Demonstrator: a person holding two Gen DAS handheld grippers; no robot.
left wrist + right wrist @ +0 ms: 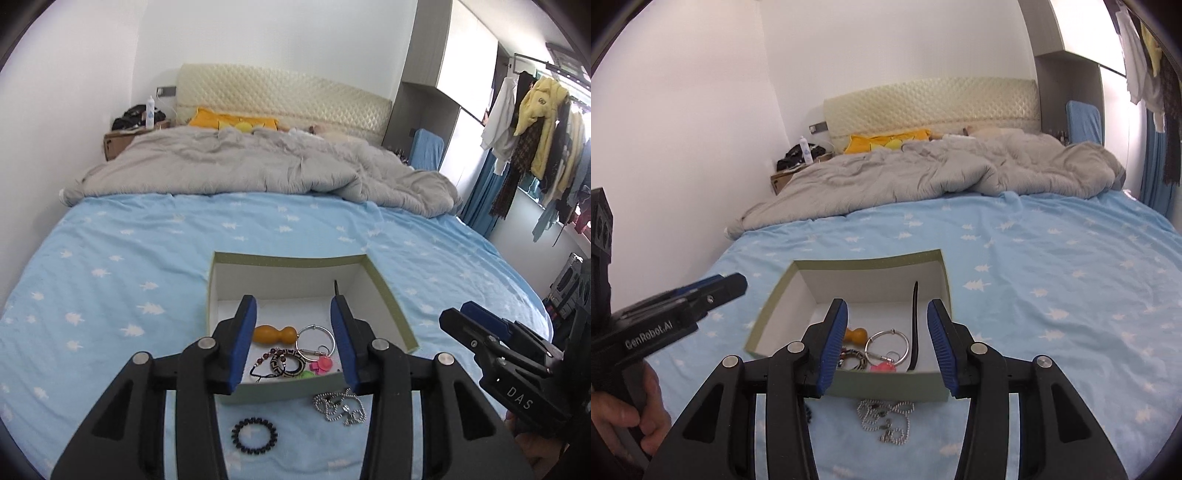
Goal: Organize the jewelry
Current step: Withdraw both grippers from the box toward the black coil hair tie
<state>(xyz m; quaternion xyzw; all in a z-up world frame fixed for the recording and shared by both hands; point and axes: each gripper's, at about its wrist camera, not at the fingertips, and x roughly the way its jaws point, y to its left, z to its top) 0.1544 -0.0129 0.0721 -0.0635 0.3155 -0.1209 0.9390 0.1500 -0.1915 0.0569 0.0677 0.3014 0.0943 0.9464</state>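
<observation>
Black strap [915,325] lengthwise along box [768,314] wall

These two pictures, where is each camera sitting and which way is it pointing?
Left wrist: sits on the left gripper, looking along its open fingers over the box toward the headboard; the right gripper shows at the right.
Right wrist: sits on the right gripper, facing likewise; the left gripper and left hand show at the left.
Shared: box, ball chain on the blue sheet, grey duvet.
</observation>
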